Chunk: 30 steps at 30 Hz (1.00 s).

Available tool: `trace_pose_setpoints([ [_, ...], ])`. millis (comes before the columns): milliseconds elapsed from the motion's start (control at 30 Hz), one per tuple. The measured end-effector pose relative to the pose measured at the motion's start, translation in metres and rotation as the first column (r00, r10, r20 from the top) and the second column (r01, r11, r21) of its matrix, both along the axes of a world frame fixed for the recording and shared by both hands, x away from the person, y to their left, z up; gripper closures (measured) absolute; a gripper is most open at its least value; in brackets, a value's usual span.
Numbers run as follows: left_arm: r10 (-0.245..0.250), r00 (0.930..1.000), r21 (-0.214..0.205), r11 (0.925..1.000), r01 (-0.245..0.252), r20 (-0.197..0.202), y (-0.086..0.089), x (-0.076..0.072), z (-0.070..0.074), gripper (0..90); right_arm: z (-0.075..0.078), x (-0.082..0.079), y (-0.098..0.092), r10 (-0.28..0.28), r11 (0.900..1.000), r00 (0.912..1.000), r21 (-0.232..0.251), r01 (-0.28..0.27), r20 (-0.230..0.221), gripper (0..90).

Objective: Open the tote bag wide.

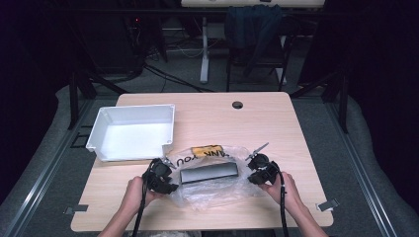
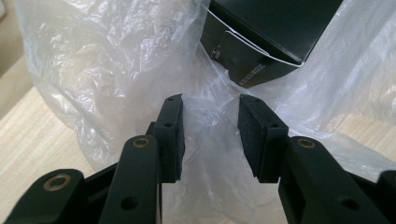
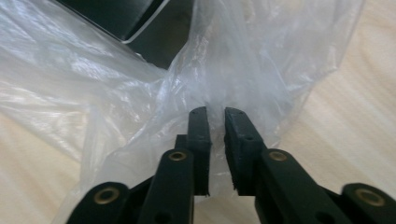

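A dark grey oblong box lies on a crumpled clear plastic bag with yellow and black print, near the table's front edge. My left gripper is at the box's left end. In the left gripper view it stands open, with bag film between the jaws and the box's corner just beyond. My right gripper is at the box's right end. In the right gripper view it is pinched on a bunched fold of the bag, with the box's edge at the upper left.
A white plastic bin stands at the back left of the wooden table. A round cable hole sits near the far edge. Behind the table are a chair and desk legs on the floor.
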<state>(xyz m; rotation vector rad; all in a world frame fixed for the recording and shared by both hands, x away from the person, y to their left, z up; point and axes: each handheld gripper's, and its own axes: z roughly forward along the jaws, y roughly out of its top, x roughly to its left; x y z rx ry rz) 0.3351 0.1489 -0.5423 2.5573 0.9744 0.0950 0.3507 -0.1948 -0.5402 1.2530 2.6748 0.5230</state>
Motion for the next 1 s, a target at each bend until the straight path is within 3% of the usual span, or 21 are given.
trace_pose_setpoints([
  [100, -0.007, 0.9999, 0.003, 1.0, 0.007, -0.008, -0.002, -0.001, -0.001, 62.8, 0.0, 0.004, -0.002, 0.001, 0.9981, 0.9999, -0.061, 0.0, 0.016, 85.9],
  [167, -0.007, 0.9999, 0.001, 1.0, 0.007, -0.009, -0.002, -0.001, -0.001, 62.6, -0.002, 0.008, -0.005, -0.023, 0.9984, 0.999, -0.052, 0.025, 0.037, 86.5],
  [200, -0.005, 0.9999, 0.001, 1.0, 0.005, -0.01, -0.001, 0.0, -0.001, 62.4, 0.0, 0.011, -0.007, -0.016, 0.9976, 0.9996, -0.068, 0.018, 0.022, 86.5],
  [233, -0.001, 0.9999, -0.009, 1.0, 0.001, -0.013, 0.0, 0.0, -0.001, 61.9, -0.002, 0.011, -0.008, -0.043, 0.9983, 0.9985, -0.039, 0.044, 0.034, 86.4],
  [400, 0.016, 0.9999, -0.042, 0.999, -0.016, 0.001, 0.005, 0.0, 0.009, 51.0, 0.008, 0.011, -0.012, -0.03, 0.9991, 0.9993, 0.031, 0.029, 0.023, 74.5],
  [433, 0.017, 0.9999, -0.054, 0.9984, -0.016, 0.004, 0.005, 0.0, 0.011, 48.8, 0.009, 0.009, -0.012, -0.058, 0.9941, 0.9976, 0.094, 0.054, 0.038, 72.1],
  [467, 0.02, 0.9997, -0.062, 0.9979, -0.019, 0.014, 0.006, -0.001, 0.014, 47.9, 0.015, 0.01, -0.015, -0.035, 0.9962, 0.9991, 0.08, 0.033, 0.025, 68.0],
  [600, 0.031, 0.9988, -0.083, 0.9962, -0.027, 0.039, 0.01, -0.002, 0.023, 46.7, 0.025, 0.008, -0.02, -0.055, 0.9857, 0.9977, 0.162, 0.048, 0.04, 55.0],
  [667, 0.037, 0.9982, -0.081, 0.9962, -0.033, 0.046, 0.013, -0.001, 0.024, 49.1, 0.024, 0.009, -0.02, -0.056, 0.9837, 0.9978, 0.173, 0.049, 0.036, 57.4],
  [867, 0.046, 0.9979, -0.04, 0.9982, -0.045, 0.045, 0.012, 0.005, 0.014, 70.7, 0.016, 0.016, -0.011, -0.038, 0.9886, 0.9992, 0.146, 0.036, 0.012, 83.9],
  [933, 0.046, 0.9982, -0.032, 0.9985, -0.045, 0.039, 0.011, 0.006, 0.01, 78.0, 0.014, 0.019, -0.006, -0.032, 0.9918, 0.9994, 0.124, 0.029, 0.017, 88.4],
  [1000, 0.056, 0.9976, -0.026, 0.9981, -0.055, 0.041, 0.011, 0.007, 0.009, 82.3, 0.011, 0.021, -0.001, -0.043, 0.9899, 0.9985, 0.136, 0.038, 0.033, 89.7],
])
